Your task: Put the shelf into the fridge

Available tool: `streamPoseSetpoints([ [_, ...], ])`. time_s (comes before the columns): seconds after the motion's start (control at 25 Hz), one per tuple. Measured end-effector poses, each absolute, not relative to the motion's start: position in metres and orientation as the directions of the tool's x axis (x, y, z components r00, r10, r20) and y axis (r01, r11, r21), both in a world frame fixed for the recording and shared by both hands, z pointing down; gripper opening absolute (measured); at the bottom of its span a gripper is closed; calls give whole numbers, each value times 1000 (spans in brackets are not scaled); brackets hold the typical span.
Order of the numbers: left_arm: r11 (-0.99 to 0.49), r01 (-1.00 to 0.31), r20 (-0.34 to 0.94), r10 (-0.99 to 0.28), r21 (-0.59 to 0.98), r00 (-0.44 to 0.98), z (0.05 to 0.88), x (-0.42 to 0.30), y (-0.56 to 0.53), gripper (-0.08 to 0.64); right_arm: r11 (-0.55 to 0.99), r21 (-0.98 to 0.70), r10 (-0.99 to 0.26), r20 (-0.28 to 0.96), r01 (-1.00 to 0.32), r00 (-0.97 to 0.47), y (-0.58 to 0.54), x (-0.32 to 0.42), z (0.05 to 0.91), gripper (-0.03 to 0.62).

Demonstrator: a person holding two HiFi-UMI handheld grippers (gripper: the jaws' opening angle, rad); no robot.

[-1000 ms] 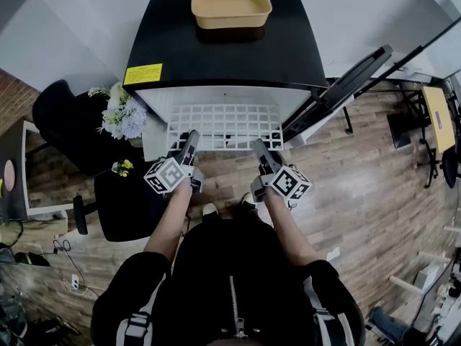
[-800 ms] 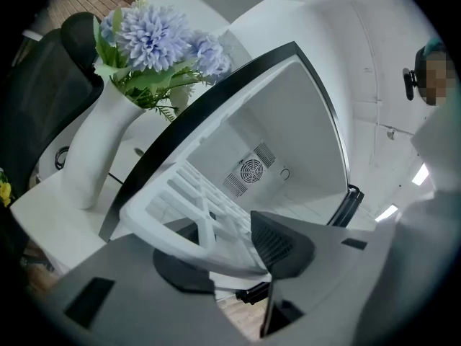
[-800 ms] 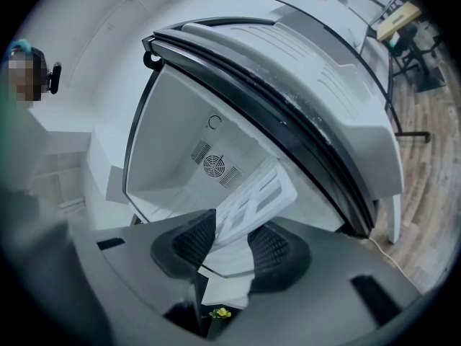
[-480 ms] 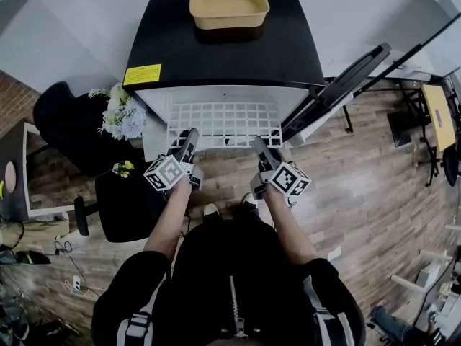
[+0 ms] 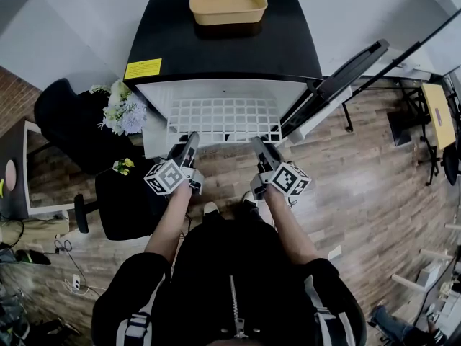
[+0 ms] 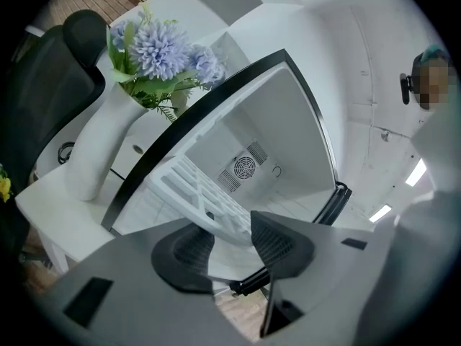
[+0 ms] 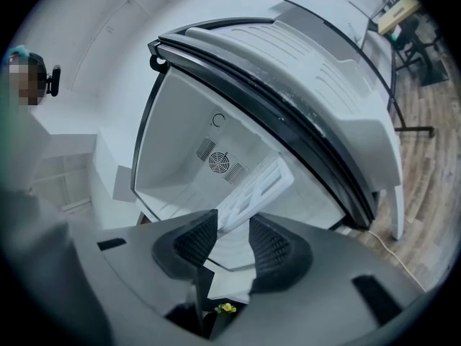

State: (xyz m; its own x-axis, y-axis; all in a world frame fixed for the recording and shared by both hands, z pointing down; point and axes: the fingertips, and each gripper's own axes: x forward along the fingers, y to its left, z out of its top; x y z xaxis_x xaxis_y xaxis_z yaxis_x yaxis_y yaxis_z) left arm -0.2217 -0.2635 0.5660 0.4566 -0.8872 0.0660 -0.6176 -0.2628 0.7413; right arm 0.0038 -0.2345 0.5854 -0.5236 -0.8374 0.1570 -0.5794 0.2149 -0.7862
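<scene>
At twelve o'clock, the shelf (image 5: 225, 120) sat partly inside the fridge (image 5: 223, 49), its near edge out. My left gripper (image 5: 190, 138) clamped that edge at eleven. The right gripper (image 5: 257, 143) had just been closing its jaws onto it at one. I judged a last push remained.

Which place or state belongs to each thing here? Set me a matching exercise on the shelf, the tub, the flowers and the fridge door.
Things:
1. shelf
2. tub
3. flowers
4. fridge door

Places or states:
A. on top of the fridge
B. swung open at the fridge's right side
C. part way into the fridge opening
D. beside the fridge, at its left

Pairs: 1-C; 2-A; 3-D; 4-B
</scene>
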Motion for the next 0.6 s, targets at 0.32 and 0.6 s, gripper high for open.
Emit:
streamPoseSetpoints([
  [0.32, -264, -630, 77, -884, 730, 460, 569, -219, -250, 170, 240, -761, -828, 164, -603, -537, -221, -2, 587, 74],
  [0.6, -257, -633, 82, -887, 730, 455, 573, -219, -246, 166, 231, -774, -820, 172, -590, -546, -218, -3, 593, 66],
])
